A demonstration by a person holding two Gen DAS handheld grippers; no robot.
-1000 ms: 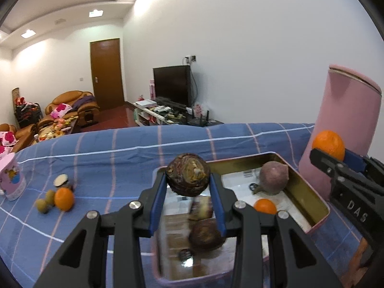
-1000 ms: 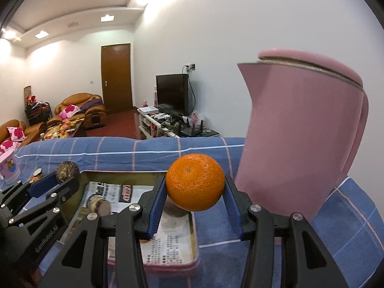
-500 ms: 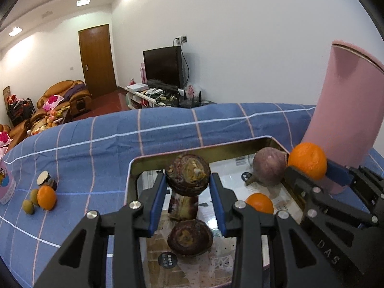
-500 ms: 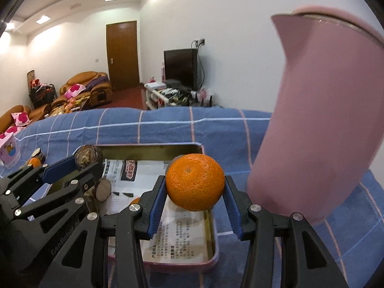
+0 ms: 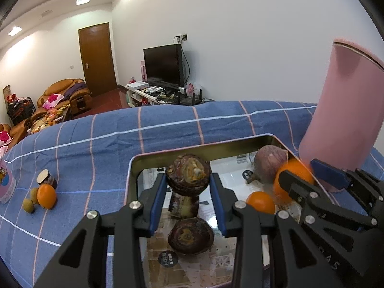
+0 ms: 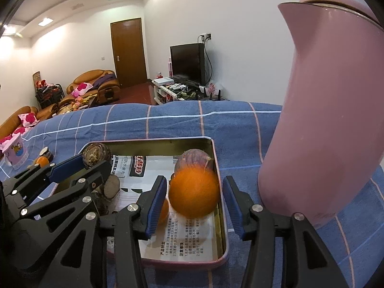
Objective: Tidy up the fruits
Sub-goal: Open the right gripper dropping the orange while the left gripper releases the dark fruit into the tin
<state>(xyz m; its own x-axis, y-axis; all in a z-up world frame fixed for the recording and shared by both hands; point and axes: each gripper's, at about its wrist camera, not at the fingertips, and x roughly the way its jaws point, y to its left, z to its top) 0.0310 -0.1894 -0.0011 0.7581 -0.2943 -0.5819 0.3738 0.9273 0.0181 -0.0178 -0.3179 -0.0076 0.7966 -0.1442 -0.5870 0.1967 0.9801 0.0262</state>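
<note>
A metal tray [image 5: 134,165] [image 6: 223,216] lined with printed paper lies on the blue checked cloth. My left gripper [image 5: 188,187] is shut on a dark brown mangosteen [image 5: 188,175] above the tray's left part; it also shows in the right wrist view [image 6: 96,154]. My right gripper [image 6: 194,204] is open; a blurred orange [image 6: 194,193] [image 5: 294,172] sits between its spread blue pads, free of them, over the tray's right side. In the tray lie another mangosteen [image 5: 190,235], a small orange [image 5: 260,201] and a purple fruit [image 5: 267,163] [image 6: 194,159].
A tall pink jug [image 5: 343,124] [image 6: 331,110] stands just right of the tray. Left on the cloth lie an orange [image 5: 46,195], small brown fruits [image 5: 28,205], a cut mangosteen [image 5: 45,180] and a pink cup [image 5: 6,184].
My right gripper has opened and let go of the orange, which drops blurred into the tray. Both grippers have come lower over the tray. The left still holds its mangosteen.
</note>
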